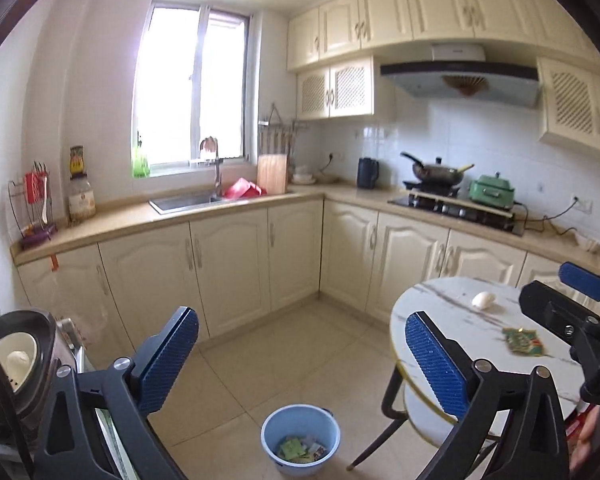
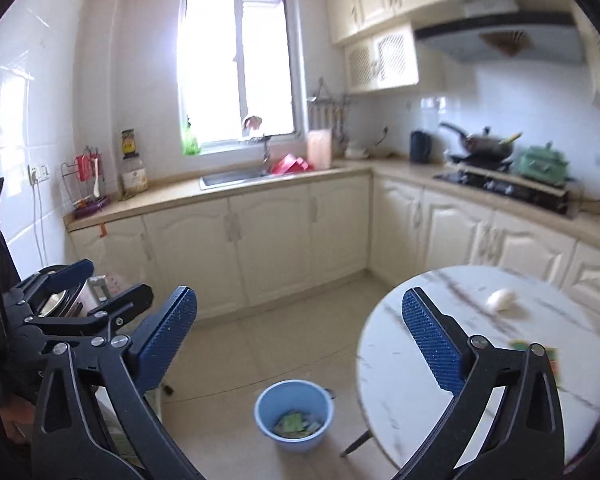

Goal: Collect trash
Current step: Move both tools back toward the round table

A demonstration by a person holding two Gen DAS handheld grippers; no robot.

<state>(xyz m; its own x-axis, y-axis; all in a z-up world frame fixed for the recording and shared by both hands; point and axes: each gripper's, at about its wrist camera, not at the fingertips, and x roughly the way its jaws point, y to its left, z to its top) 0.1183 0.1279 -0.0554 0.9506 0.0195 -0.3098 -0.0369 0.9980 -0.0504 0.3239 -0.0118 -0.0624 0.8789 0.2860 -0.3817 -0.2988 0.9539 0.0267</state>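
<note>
Blue bucket [image 1: 300, 440] of wrappers on floor below both spread empty grippers [image 1: 300, 360] [image 2: 300, 344], possibly tissue [image 1: 483, 300] on table.

Kitchen surfaces and finishes

A glossy marble-look table [image 1: 452, 312], smooth blue plastic bucket [image 1: 300, 436], steel sink [image 1: 184, 202], wooden board [image 1: 272, 174] and ribbed blue pads [image 1: 436, 364] are seen.
</note>
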